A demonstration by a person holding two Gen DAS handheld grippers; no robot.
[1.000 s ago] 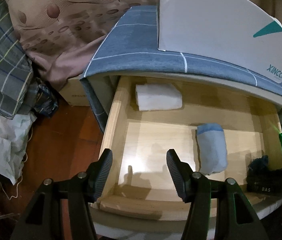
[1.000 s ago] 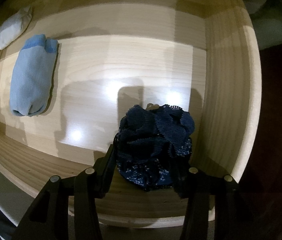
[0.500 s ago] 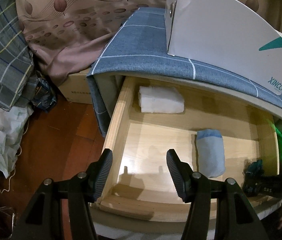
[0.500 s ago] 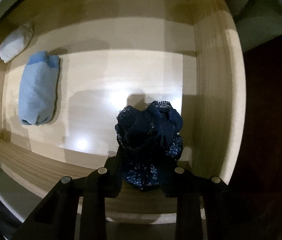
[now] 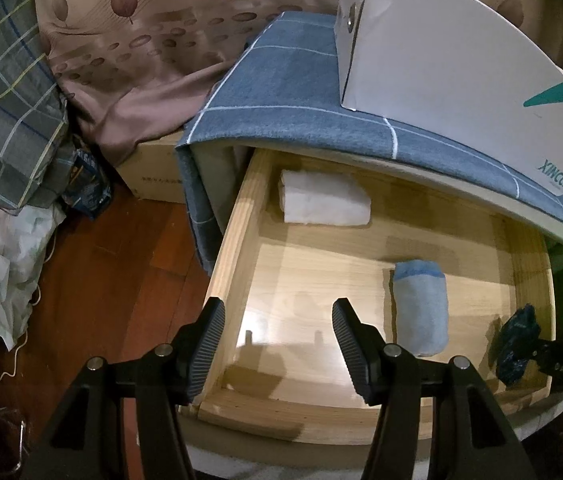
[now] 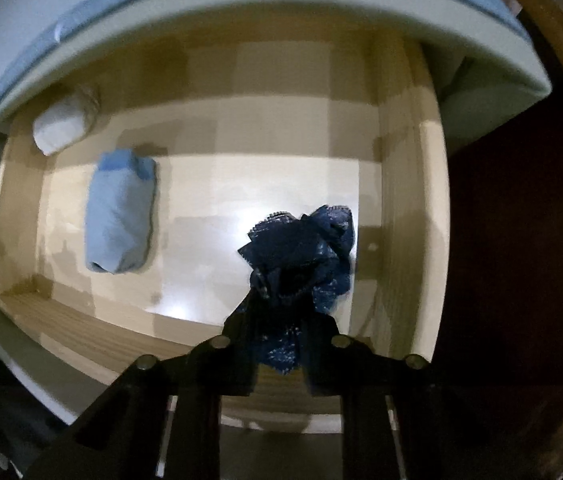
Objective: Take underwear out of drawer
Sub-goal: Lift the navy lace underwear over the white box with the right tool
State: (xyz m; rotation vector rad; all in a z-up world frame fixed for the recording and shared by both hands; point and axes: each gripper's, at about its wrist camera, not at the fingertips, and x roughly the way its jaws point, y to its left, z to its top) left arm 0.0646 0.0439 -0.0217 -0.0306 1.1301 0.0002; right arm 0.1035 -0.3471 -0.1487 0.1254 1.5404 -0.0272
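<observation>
Two grippers show, one busy and one idle. The right gripper [image 6: 277,300] points straight down into the drawer [image 6: 409,208], its fingers clamped together on the navy lace underwear [image 6: 301,248]. The bundle bunches up between the pads and spills out past the tips, over the drawer's front right corner — this view is blurred, so whether any of the cloth touches the drawer floor is hard to say. In the left wrist view the same underwear [image 5: 517,344] appears as a dark lump at the right edge of the drawer [image 5: 237,248].

The left gripper [image 5: 277,344] hangs over the drawer's front left corner with its fingers wide apart and nothing between them; one finger sits outside the left wall, the other over the bare floor.

Outward from there lie two more rolls — a light blue roll [image 5: 421,308] near the middle of the drawer, well apart from the underwear, and a white roll [image 5: 325,204] at the back left. A blue checked cloth [image 5: 301,108] covers the top above the drawer, with a white box [image 5: 461,76] standing on it.
</observation>
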